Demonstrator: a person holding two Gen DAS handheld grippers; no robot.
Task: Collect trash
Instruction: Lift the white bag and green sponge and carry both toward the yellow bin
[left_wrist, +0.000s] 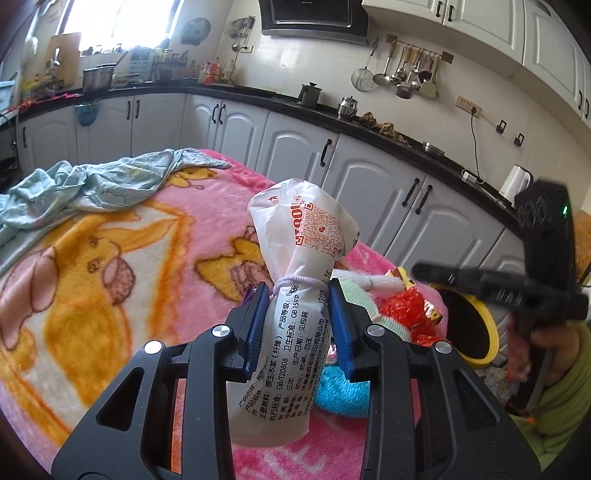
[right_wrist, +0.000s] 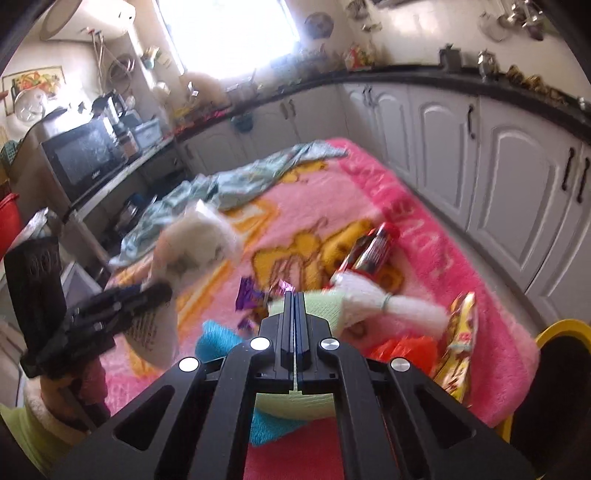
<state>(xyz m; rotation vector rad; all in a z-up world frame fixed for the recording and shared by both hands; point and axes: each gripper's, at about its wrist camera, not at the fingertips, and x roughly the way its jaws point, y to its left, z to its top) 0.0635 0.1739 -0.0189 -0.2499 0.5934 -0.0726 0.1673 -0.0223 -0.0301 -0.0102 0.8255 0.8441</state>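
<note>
**Left grips tissue pack; bin lies right**

My left gripper (left_wrist: 299, 325) clamps the white tissue pack (left_wrist: 291, 291), its long axis running straight out between the fingers. My right gripper (right_wrist: 294, 325) is closed, empty. Yellow bin (left_wrist: 476, 332) sits right of the left fingers, nearer my right.

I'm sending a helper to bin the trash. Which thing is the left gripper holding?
On the pink cartoon blanket, the left gripper grips a white plastic bag. Unlike the shiny red wrappers beside it, it has black and red print and a hair tie pinching its neck.
</note>
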